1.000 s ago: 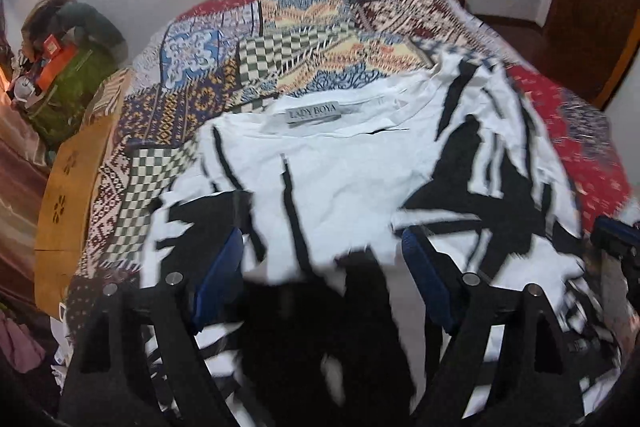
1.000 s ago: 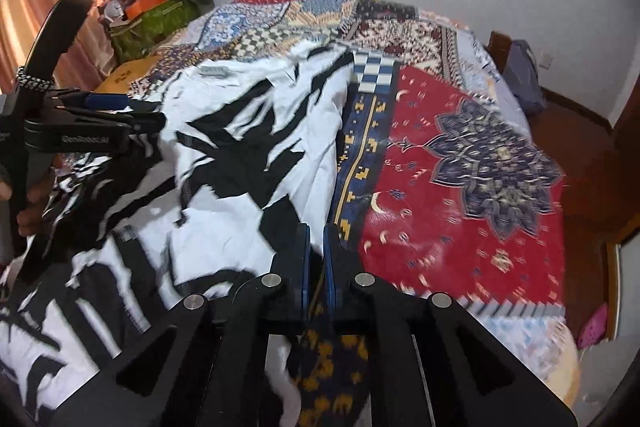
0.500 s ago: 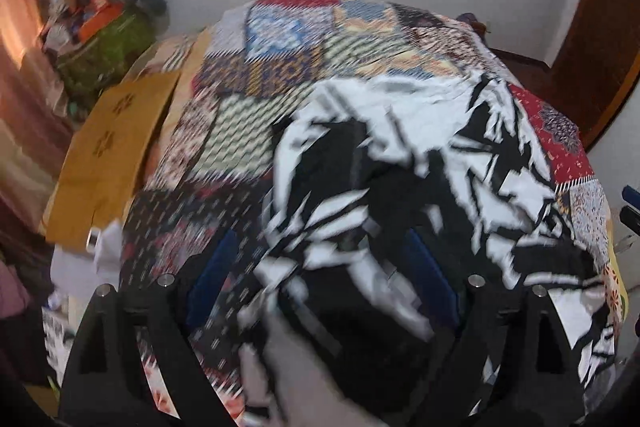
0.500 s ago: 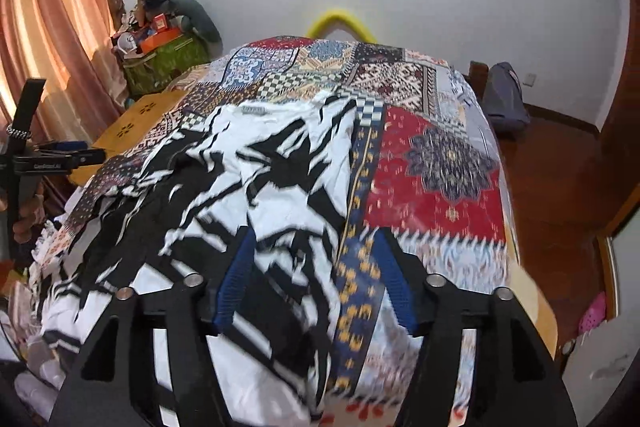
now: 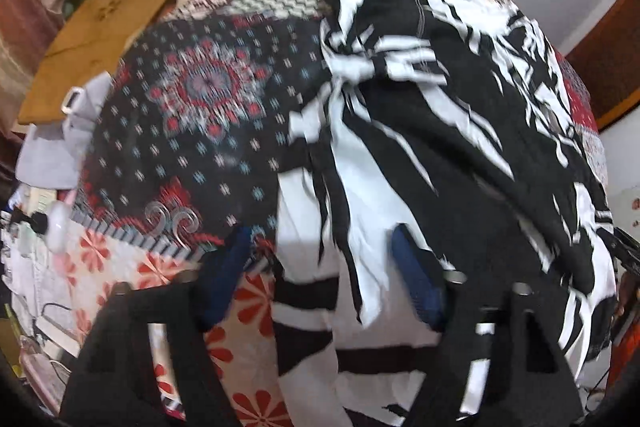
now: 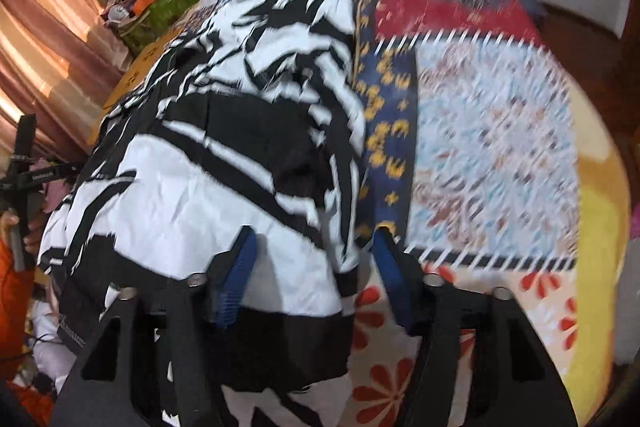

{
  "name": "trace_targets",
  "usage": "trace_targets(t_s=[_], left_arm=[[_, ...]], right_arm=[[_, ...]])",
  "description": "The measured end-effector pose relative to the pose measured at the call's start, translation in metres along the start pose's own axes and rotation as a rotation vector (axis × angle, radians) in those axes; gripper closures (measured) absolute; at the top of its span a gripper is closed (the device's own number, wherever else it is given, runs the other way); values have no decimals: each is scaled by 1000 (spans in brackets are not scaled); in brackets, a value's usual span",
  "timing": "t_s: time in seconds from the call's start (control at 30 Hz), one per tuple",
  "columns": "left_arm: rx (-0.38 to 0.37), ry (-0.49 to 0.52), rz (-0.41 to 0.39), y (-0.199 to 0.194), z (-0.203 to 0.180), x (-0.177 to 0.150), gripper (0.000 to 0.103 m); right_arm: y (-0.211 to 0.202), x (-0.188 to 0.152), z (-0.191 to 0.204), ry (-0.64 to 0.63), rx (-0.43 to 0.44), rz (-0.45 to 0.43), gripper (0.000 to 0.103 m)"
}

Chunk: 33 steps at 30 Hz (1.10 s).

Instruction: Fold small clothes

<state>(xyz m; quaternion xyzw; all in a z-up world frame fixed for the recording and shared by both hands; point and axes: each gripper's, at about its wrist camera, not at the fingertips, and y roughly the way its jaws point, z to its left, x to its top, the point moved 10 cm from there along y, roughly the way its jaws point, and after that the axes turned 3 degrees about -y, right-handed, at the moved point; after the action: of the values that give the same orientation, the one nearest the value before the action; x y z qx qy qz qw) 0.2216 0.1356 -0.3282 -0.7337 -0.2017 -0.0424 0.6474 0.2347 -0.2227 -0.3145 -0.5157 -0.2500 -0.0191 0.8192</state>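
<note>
We hold both claws low over the near edge of the black-and-white patterned cotton garment, which lies spread on the patchwork quilt covering the bed. Nearest us, the left claw straddles the garment's left corner: its blue pads stand apart, cloth lies between them, and its jaws have just been closing without yet pinching, so we read it as released. The right claw does the same at the right corner, over the white hem and the dark band below it; its jaws have also just been closing, the pads are still clear of the cloth, and nothing is grasped.

To do this step well, we judge that each claw should close on one corner, taking every layer there but not the quilt beneath. The two grips should sit level with each other so the fold line runs straight.

Ahead of the left claw, the garment bunches into a ridge of wrinkles; we should tension it gently sideways before lifting. Beyond the right claw, the cloth's edge runs beside the quilt's blue-and-yellow strip, a handy straight guide. Farther off, the collar end lies near the far side of the bed.
</note>
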Motion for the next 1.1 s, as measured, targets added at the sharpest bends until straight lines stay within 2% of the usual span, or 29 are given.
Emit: trace_targets(t_s=[0.03,0.07,0.13,0.2,0.3,0.47,0.57,0.6,0.67,0.7,0.73,0.87,1.1], left_arm=[[-25,-4,2,1,-3,-2,57],[-45,-10,-4,0,-5,-3,62],[-22,-8,-15,0,-4,-1,94],[-1,-11,-28,0,-1,5,97],[71,-17,-74,-3,9,22,97],[137,-65,-77,8,29,34,97],[109,-74,-45,11,30,30,96],[112,-67,-51,7,29,27,92],[109,-50,-58,-4,27,21,74],[99,-43,-70,-10,26,17,56],[93,-41,-81,-15,26,17,44],[78,-52,-91,-35,31,0,43],[38,-75,-52,-43,33,-40,43]], right_arm=[[1,-1,2,-3,11,-2,65],[0,0,4,-11,17,-10,77],[-1,4,9,-26,27,-26,95],[0,11,13,-52,13,-43,96],[-1,24,11,-96,-53,-82,98],[0,35,-12,-45,-100,-112,98],[3,30,-12,-49,-101,-95,97],[2,29,-11,-56,-105,-99,97],[-6,25,-8,-60,-95,-104,95],[-12,23,-7,-50,-89,-108,93],[-16,23,-7,-44,-87,-110,89],[-39,16,-11,-10,-89,-142,74],[-52,-14,-14,29,-94,-124,69]])
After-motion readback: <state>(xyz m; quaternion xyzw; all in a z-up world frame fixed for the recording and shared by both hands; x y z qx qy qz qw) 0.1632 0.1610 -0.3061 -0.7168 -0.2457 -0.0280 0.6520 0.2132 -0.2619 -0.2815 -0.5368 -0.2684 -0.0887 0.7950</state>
